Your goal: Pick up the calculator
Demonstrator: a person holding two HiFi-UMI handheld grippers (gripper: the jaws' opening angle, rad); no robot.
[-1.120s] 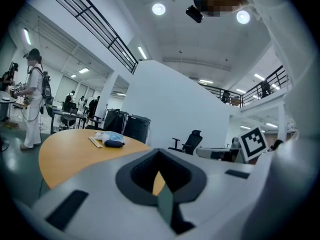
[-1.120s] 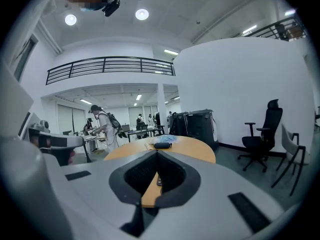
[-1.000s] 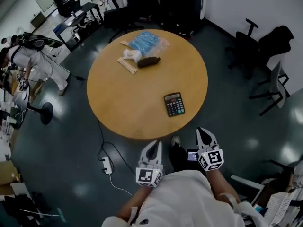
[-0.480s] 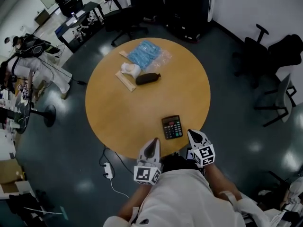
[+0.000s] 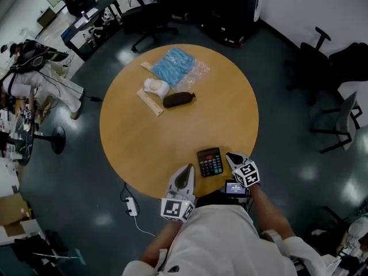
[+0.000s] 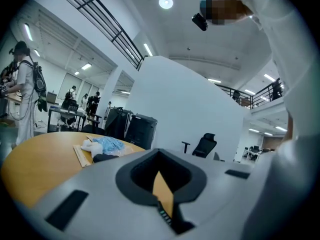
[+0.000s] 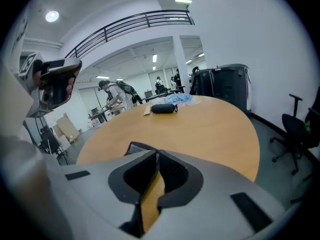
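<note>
Both the right gripper (image 5: pixel 234 156) and left gripper (image 5: pixel 184 174) were closed and empty, so the right risked shoving the calculator (image 5: pixel 210 161) along the worktop (image 5: pixel 144 137) unless it opened first.

The right gripper view gives you only a corner of the calculator (image 7: pixel 134 147), left of centre; your right tool (image 7: pixel 157 154) covers the rest. In the head view its keys are too small to read.

Blue bag (image 5: pixel 173 64) — dark pouch (image 5: pixel 179 99)
</note>
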